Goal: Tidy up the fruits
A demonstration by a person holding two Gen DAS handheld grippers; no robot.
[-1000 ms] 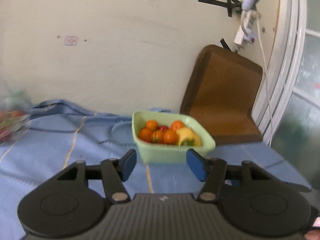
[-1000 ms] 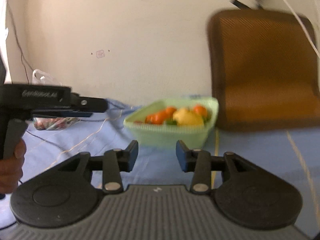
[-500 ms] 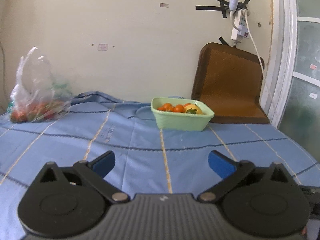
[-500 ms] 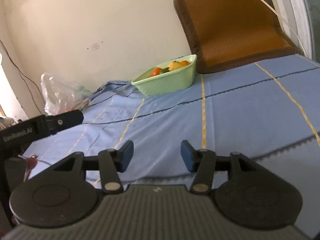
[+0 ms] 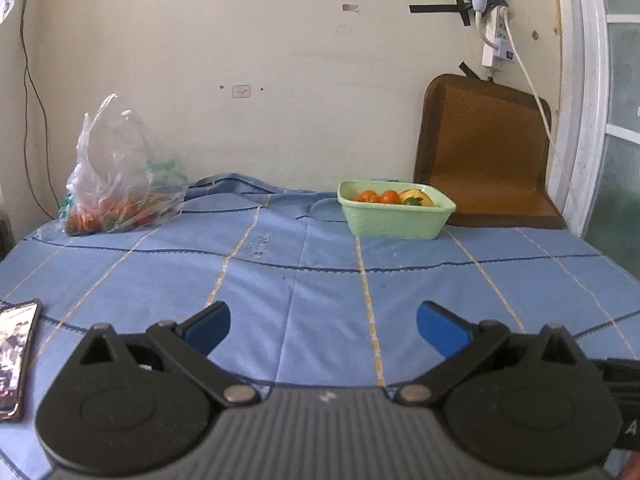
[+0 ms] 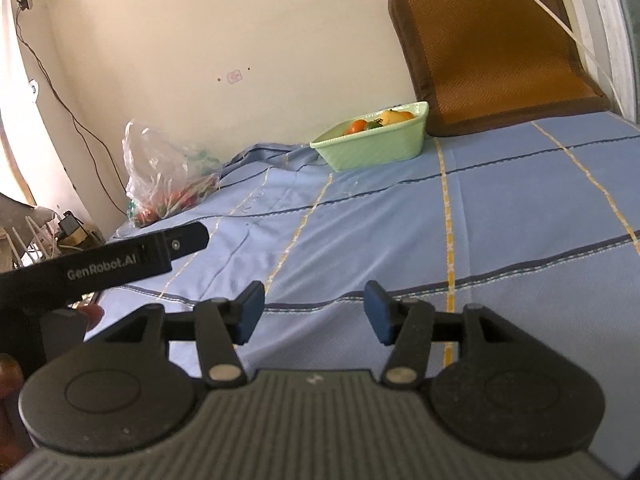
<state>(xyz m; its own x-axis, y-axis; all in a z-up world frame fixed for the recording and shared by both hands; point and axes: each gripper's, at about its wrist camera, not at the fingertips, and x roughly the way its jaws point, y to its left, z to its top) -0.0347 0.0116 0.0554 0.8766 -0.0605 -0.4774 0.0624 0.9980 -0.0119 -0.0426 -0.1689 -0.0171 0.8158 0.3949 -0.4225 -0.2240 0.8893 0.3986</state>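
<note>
A light green basket [image 5: 394, 220] holding oranges and a yellow fruit stands at the far side of the blue cloth, by the wall; it also shows in the right wrist view [image 6: 376, 146]. A clear plastic bag [image 5: 116, 184] with red and green produce lies at the far left, seen too in the right wrist view [image 6: 168, 180]. My left gripper [image 5: 323, 330] is open and empty, low over the near cloth. My right gripper [image 6: 313, 316] is open and empty, near the cloth's front edge, far from the basket.
A brown mat [image 5: 484, 152] leans on the wall right of the basket. A phone [image 5: 16, 356] lies at the near left of the cloth. The left gripper's black body [image 6: 100, 266] crosses the right wrist view. A power strip and cable [image 5: 500, 40] hang on the wall.
Both grippers have pulled back from the basket toward the near side of the cloth. The left jaws have opened wide and the right jaws have opened a little.
</note>
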